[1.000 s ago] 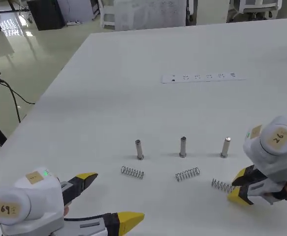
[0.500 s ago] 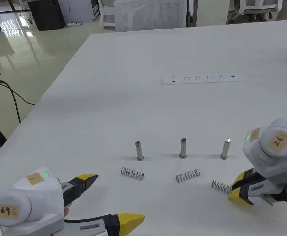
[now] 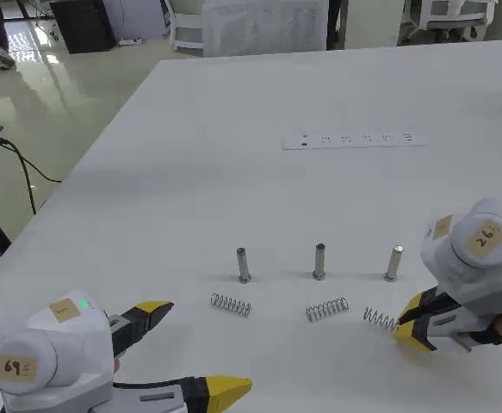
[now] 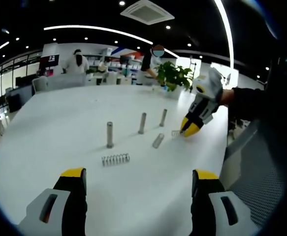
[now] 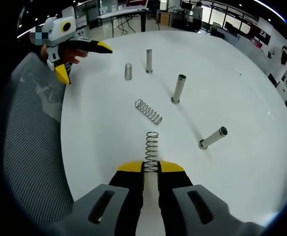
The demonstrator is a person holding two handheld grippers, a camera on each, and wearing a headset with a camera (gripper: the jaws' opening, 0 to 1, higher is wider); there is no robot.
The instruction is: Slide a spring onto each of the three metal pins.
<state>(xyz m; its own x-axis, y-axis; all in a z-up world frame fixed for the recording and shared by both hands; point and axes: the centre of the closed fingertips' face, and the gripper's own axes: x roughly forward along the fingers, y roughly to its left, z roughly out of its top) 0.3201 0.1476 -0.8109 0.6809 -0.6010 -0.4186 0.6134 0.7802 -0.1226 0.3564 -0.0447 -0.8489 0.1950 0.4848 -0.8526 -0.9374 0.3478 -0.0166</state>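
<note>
The left gripper (image 3: 197, 348) has jaws wide apart; the right gripper (image 3: 403, 325) has jaws pinched on a spring (image 3: 378, 318).

Smooth matt white tabletop (image 3: 233, 198), polished metal pins (image 3: 319, 261), bright wire springs (image 3: 327, 309), glossy floor (image 3: 27, 86)

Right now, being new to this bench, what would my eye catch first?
Three metal pins stand upright in a row on the table, a spring lying before each. The right tongs are shut on the end of the rightmost spring; the left tongs hang open, lower left.
</note>
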